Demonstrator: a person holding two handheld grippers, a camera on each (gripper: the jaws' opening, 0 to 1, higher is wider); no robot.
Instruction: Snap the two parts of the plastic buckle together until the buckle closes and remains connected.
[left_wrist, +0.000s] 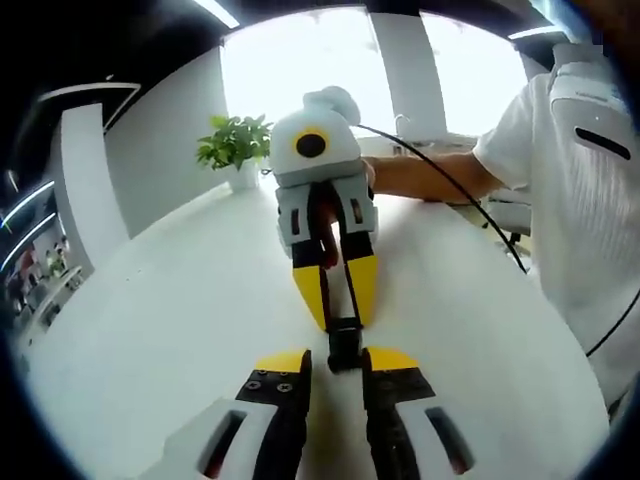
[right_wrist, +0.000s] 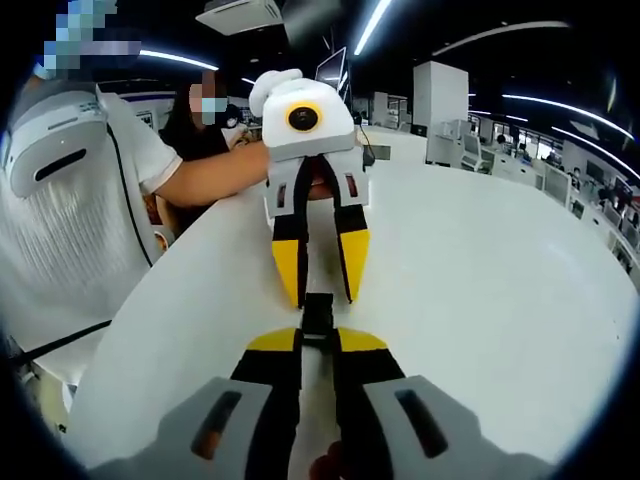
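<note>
Jaws of both the left gripper (left_wrist: 335, 362) and right gripper (right_wrist: 318, 340) are narrowed onto the black buckle (left_wrist: 343, 340), held mid-frame above the white counter (left_wrist: 150, 320). A potted plant (left_wrist: 236, 146) is seen upper left in the left gripper view; office desks (right_wrist: 500, 160) are seen upper right in the right gripper view.

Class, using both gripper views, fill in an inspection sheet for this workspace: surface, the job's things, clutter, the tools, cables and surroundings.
Surface: white table, bare where visible.
Job's things: black buckle held between both tools above the table; whether it is fully snapped cannot be told.
Clutter: nothing seen.
Tools: left tool shut on the buckle; right tool shut on its other end, tips facing.
Cables: black cable runs from the right tool's body past the person's white shirt.
Surroundings: potted plant, bright window, office with ceiling lights.
</note>
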